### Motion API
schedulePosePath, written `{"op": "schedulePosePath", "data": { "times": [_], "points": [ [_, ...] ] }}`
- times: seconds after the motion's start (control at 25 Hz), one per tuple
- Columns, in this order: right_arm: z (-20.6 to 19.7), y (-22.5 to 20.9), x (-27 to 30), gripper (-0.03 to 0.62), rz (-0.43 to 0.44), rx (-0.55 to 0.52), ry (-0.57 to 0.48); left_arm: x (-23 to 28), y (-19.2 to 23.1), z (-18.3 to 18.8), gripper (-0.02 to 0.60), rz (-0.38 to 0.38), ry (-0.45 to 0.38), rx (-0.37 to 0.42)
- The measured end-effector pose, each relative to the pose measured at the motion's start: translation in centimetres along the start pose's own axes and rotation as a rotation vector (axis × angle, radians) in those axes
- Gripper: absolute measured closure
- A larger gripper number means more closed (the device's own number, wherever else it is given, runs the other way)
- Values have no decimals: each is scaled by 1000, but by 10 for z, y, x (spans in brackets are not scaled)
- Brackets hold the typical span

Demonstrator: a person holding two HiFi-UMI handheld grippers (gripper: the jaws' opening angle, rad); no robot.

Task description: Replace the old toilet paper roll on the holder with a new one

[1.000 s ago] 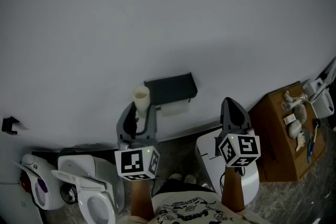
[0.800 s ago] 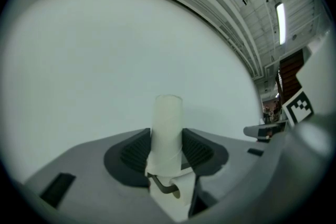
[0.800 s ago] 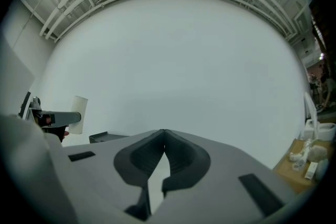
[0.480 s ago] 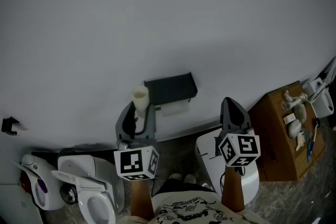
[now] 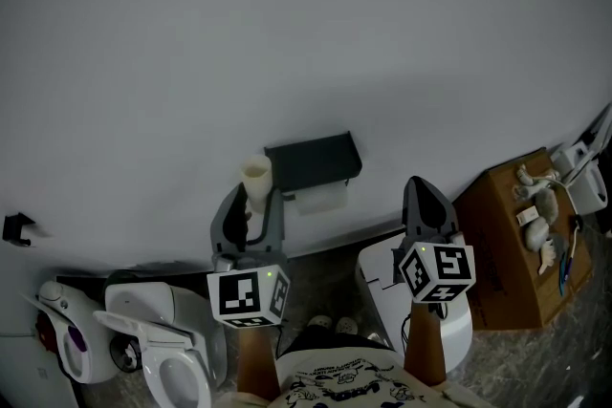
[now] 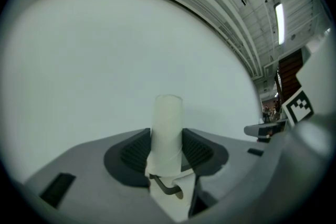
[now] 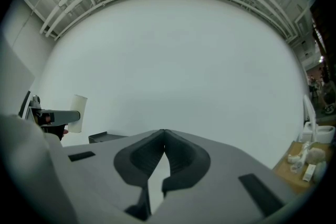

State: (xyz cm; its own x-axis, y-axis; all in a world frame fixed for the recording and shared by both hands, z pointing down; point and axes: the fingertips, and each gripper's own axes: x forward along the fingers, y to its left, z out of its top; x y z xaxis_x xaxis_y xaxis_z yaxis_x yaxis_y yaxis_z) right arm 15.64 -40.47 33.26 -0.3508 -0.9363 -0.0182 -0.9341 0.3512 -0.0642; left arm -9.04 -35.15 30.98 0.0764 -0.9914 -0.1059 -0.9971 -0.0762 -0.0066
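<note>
A pale cardboard tube (image 5: pixel 255 182) stands upright between the jaws of my left gripper (image 5: pixel 251 210), just left of the black wall holder (image 5: pixel 313 161). In the left gripper view the tube (image 6: pixel 167 128) fills the gap and both pads of the left gripper (image 6: pixel 167 152) press on it. A pale roll-like piece (image 5: pixel 321 198) sits under the holder's lid. My right gripper (image 5: pixel 426 196) hangs to the right of the holder, shut and empty. In the right gripper view its jaws (image 7: pixel 164 139) meet; the tube (image 7: pixel 77 113) and the holder (image 7: pixel 105 137) show at far left.
A white toilet (image 5: pixel 167 339) with its lid up stands at lower left, beside a white and purple appliance (image 5: pixel 62 339). A white bin (image 5: pixel 382 287) sits below my right gripper. A brown cardboard box (image 5: pixel 507 244) with small items on top is at right. The grey wall fills the background.
</note>
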Motion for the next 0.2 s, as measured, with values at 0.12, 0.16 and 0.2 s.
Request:
{"op": "schedulePosePath", "data": {
  "times": [0.12, 0.16, 0.2],
  "points": [
    [1, 0, 0, 574, -1, -3, -1, 0, 0, 1, 393, -2, -1, 4],
    [2, 0, 0, 574, -2, -4, -1, 0, 0, 1, 393, -1, -2, 3],
    [2, 1, 1, 574, -2, -6, -2, 0, 1, 2, 393, -1, -3, 3]
  ]
}}
